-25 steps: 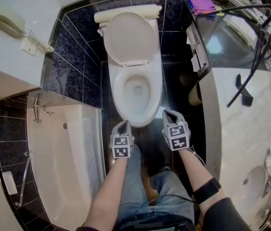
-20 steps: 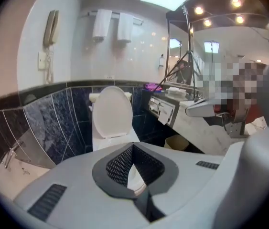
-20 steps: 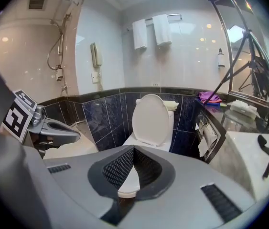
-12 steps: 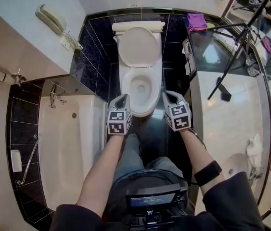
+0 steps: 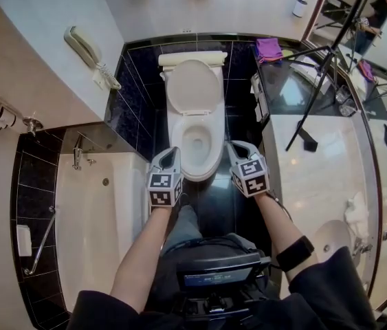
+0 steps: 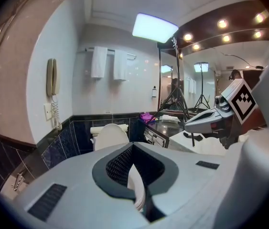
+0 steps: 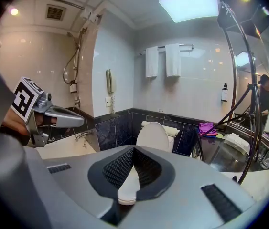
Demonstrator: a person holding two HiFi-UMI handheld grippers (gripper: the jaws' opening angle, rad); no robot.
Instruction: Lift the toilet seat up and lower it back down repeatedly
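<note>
1 toilet seat [image 5: 194, 86] stands raised against the tank, above 1 open bowl [image 5: 198, 172]. 2 grippers, left gripper [image 5: 169, 155] and right gripper [image 5: 237, 147], flank the bowl's front (jaws of both closed together, holding nothing). 2 towels [image 7: 174, 59] hang behind. 1 bathtub [image 5: 104, 218] sits at the left.

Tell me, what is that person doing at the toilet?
A person stands facing a white ceramic toilet, holding a grey gripper in each hand. The left hand-held gripper and the right hand-held gripper are both shut on nothing, hovering near its front, one on each side. The white oval seat and lid stand raised against the tank.
</note>
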